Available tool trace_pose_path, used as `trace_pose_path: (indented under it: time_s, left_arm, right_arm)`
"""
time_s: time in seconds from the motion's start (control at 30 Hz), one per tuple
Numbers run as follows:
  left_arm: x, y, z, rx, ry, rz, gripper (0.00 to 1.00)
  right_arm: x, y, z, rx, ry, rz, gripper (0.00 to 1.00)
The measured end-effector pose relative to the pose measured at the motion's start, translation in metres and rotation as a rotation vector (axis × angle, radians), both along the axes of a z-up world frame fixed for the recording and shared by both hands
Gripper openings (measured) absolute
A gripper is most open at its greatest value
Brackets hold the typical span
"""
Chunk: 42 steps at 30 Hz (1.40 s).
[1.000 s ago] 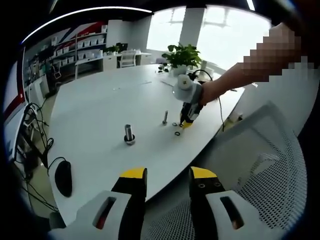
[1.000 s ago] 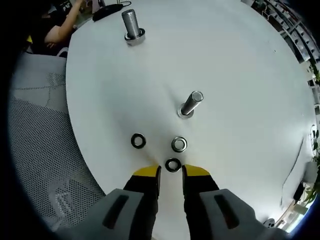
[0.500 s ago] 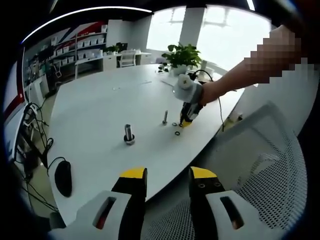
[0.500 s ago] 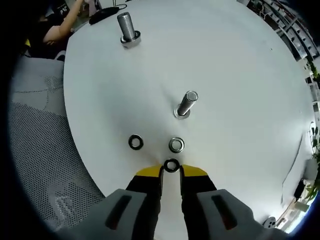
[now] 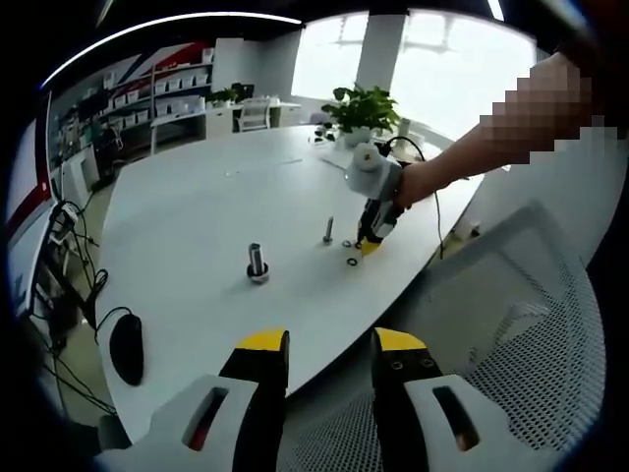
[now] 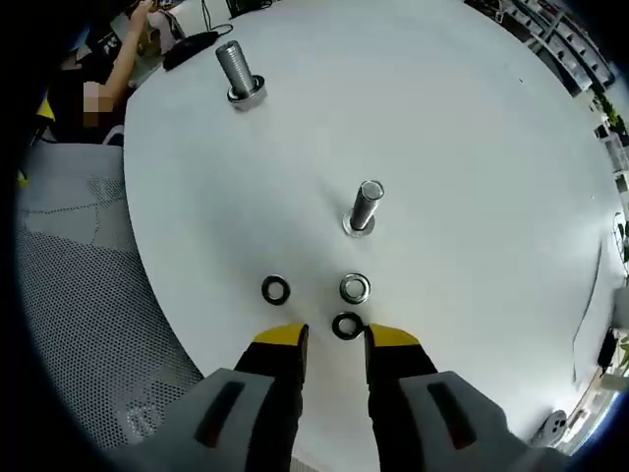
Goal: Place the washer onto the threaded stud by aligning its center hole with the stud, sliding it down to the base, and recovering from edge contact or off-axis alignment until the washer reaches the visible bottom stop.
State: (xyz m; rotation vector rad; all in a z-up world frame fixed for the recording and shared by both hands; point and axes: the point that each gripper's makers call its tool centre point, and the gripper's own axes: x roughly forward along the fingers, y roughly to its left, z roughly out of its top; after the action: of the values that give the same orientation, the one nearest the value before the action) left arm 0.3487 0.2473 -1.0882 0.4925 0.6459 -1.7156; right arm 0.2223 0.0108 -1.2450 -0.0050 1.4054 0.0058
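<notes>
**Right jaws apart over a dark washer, left gripper idle off the worktop edge**

In the right gripper view, the right gripper (image 6: 335, 339) points down at the white worktop (image 6: 472, 147) with its yellow-tipped jaws apart. A dark washer (image 6: 346, 325) lies flat on the worktop just ahead of the tips, in line with the gap between them; whether the tips touch it cannot be told. Just beyond it lies a bright washer (image 6: 355, 288), and to that one's left a second dark washer (image 6: 276, 289), apart from both. Further on, the thin stud (image 6: 365, 207) stands upright on its base with nothing threaded on it. A thicker stud (image 6: 234, 72) stands well apart near the far edge, beside a black mouse (image 6: 192, 47). A mesh chair (image 6: 88, 295) sits off the worktop's left rim.

In the left gripper view, the left gripper (image 5: 329, 351) is held off the near edge of the worktop (image 5: 187, 197), jaws apart and holding nothing. Across the worktop the right gripper (image 5: 371, 234), held by a hand (image 5: 413, 182), tips down at the washers (image 5: 351, 260) near the thin stud (image 5: 328, 231). The thicker stud (image 5: 257, 264) stands nearer, and the mouse (image 5: 126, 348) lies at the left edge. A potted plant (image 5: 364, 108) stands at the far end.
</notes>
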Motion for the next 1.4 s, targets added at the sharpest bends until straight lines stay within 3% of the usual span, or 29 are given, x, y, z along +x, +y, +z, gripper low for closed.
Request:
trace_pose_path:
  time_s: [0.2,0.27,0.4,0.47,0.6,0.7,0.87,1.07,1.4]
  left_arm:
    - [0.001,0.0,-0.002,0.002,-0.001,-0.003,0.31]
    - [0.0,0.0,-0.002,0.003,-0.002,-0.005,0.31]
    - [0.001,0.0,-0.002,0.004,-0.002,-0.005,0.31]
    - [0.0,0.0,-0.001,0.003,-0.002,-0.004,0.31]
    - [0.001,0.0,0.0,-0.002,-0.002,0.002,0.31]
    - [0.002,0.0,-0.001,-0.006,0.0,0.004,0.31]
    - [0.0,-0.001,0.001,-0.005,-0.002,-0.001,0.31]
    - [0.002,-0.001,0.002,-0.013,0.004,0.005,0.31]
    - [0.001,-0.001,0.001,-0.011,0.001,0.003,0.31]
  right_arm:
    - [0.002,0.004,0.004,-0.004,0.023,0.007,0.25]
    - [0.004,-0.001,-0.002,-0.004,0.035,0.011,0.25]
    - [0.002,0.012,0.012,-0.006,0.043,0.005,0.24]
    - [0.009,-0.003,-0.001,-0.007,0.042,0.006,0.23]
    - [0.001,0.014,0.014,-0.014,0.024,0.013,0.23]
    - [0.004,-0.004,-0.003,-0.013,0.012,0.013,0.23]
    - [0.008,-0.003,0.004,-0.016,0.001,0.031,0.22]
    - [0.007,-0.003,-0.001,-0.021,-0.002,0.049,0.19]
    - [0.01,0.004,0.004,-0.02,0.01,0.21,0.18]
